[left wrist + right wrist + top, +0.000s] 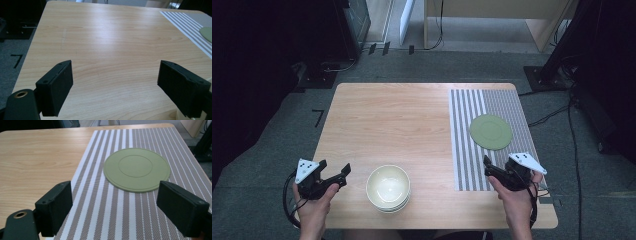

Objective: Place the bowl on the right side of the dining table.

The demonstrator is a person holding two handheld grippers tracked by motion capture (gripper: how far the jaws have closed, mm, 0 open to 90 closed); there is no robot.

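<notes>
A stack of cream bowls (388, 188) stands near the table's front edge, about midway across. On the striped placemat (467, 150) at the right lies a flat green round plate (491, 131). My left gripper (334, 168) hovers at the front left corner, left of the bowls, open and empty (115, 65) over bare wood. My right gripper (498, 165) sits over the placemat's near part, open and empty (115, 185), with the green plate (136, 169) just beyond its jaws.
The light wooden table (387, 115) is bare across its left and back. In the left gripper view the placemat (185, 22) and the green plate's edge (207, 33) lie far right. Dark equipment and cables (562, 112) ring the table on the floor.
</notes>
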